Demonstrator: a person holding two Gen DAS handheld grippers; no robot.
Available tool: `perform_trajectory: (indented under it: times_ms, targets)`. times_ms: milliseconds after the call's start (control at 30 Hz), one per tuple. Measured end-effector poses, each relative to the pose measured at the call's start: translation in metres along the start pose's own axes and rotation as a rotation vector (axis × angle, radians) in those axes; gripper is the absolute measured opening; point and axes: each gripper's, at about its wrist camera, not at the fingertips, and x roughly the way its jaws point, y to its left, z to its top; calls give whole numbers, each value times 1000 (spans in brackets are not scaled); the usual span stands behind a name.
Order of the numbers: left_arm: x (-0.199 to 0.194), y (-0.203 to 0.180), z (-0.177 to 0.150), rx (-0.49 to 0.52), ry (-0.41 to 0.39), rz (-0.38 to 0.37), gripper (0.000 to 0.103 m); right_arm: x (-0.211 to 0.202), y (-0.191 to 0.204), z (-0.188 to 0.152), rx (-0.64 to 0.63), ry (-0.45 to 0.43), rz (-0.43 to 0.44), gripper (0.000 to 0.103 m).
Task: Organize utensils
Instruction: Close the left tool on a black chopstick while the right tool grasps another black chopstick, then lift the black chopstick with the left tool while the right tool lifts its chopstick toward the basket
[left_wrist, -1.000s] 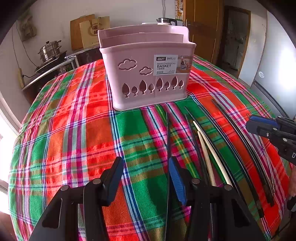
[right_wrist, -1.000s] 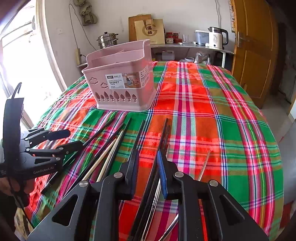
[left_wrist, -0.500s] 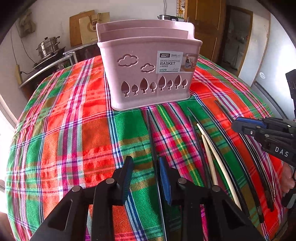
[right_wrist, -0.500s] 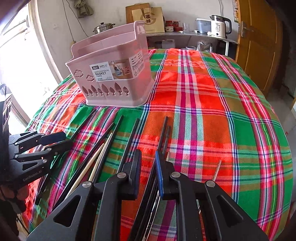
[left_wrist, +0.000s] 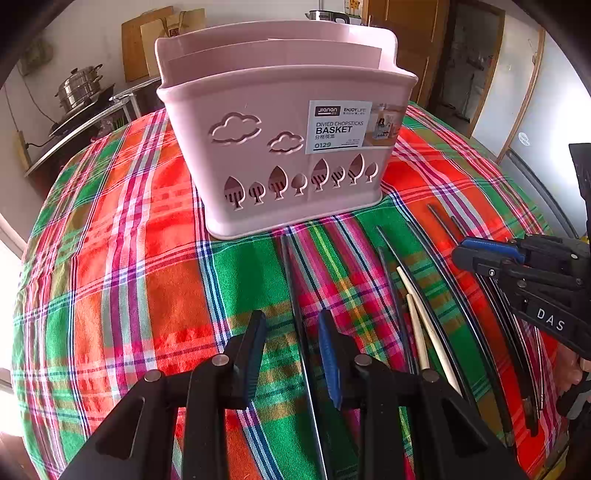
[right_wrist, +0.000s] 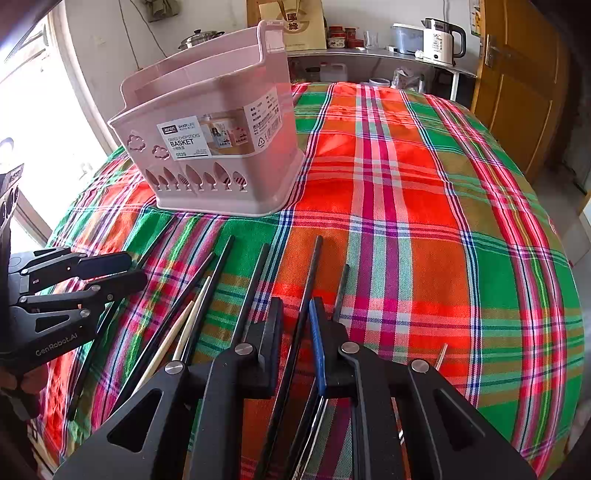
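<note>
A pink divided chopsticks basket (left_wrist: 284, 147) stands on the plaid tablecloth (left_wrist: 122, 280); it also shows in the right wrist view (right_wrist: 210, 147). Several black chopsticks and two pale ones (left_wrist: 424, 325) lie in front of it. My left gripper (left_wrist: 291, 354) is open, its fingers on either side of a black chopstick (left_wrist: 295, 295) lying on the cloth. My right gripper (right_wrist: 295, 336) is open but narrow, straddling another black chopstick (right_wrist: 306, 295). Each gripper shows in the other's view, the right (left_wrist: 517, 266) and the left (right_wrist: 81, 273).
The table edge curves away close on all sides. A counter with a kettle (right_wrist: 439, 40) and jars stands behind, a steamer pot (left_wrist: 77, 88) at the back left, and a wooden door (right_wrist: 517, 85) on the right.
Both grippers have moved forward and lower toward the basket. The left jaws have narrowed around a black chopstick, which now lies between the fingers. The right jaws narrowed slightly.
</note>
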Motion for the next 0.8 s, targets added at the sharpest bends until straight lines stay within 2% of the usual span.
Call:
perform_trajectory:
  times_ms: [33, 100, 267, 400, 800]
  targets:
    - [1, 0, 1, 4, 1, 3, 21, 0, -1, 0, 5, 0, 4, 8]
    - [2, -1, 2, 9, 4, 8, 8, -1, -3, 0, 14, -1, 13, 7]
    - [-1, 2, 3, -15, 0, -19, 6, -13, -2, -1, 23, -26, 36, 7]
    - [-20, 4, 3, -32, -45, -36, 5, -33, 4, 1, 10, -72, 54, 7]
    - [-132, 6, 10, -39, -271, -68, 5, -120, 28, 12, -39, -268, 101, 5]
